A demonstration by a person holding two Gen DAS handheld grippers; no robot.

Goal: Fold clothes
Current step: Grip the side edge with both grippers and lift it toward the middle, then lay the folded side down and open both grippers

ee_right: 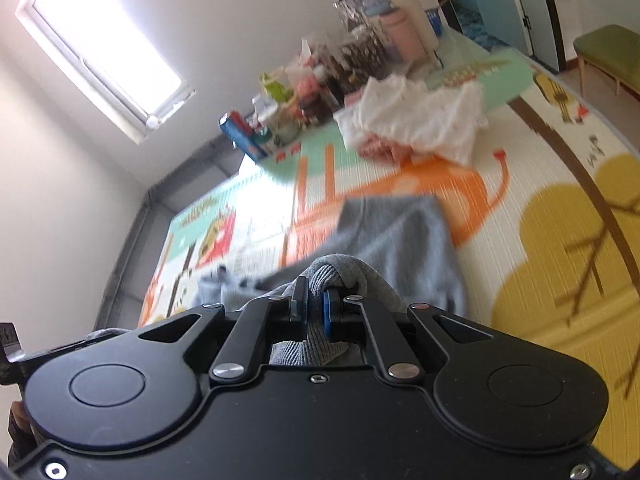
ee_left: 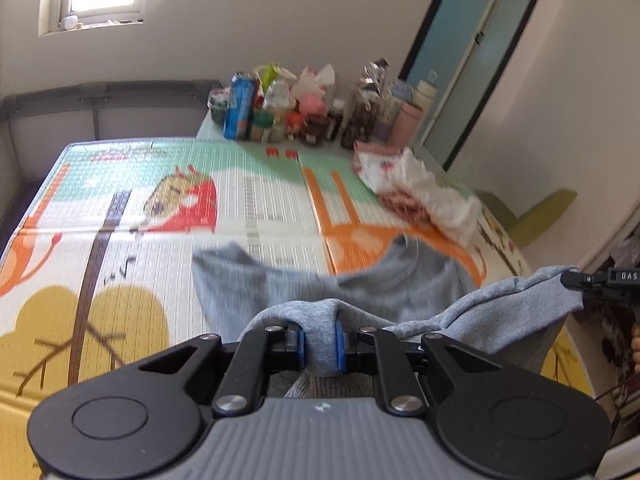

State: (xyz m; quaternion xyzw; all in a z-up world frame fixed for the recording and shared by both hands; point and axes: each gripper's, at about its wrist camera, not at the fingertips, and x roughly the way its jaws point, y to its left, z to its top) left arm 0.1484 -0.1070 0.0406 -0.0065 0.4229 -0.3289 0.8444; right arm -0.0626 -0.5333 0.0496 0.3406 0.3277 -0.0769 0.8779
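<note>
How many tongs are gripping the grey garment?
2. The left tongs pinch one bunched edge of the grey garment; the right tongs pinch another edge.

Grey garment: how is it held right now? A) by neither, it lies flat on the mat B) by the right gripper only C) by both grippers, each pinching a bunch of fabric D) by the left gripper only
C: the left gripper and the right gripper each have grey garment fabric bunched between their blue pads, the rest trailing onto the play mat.
</note>
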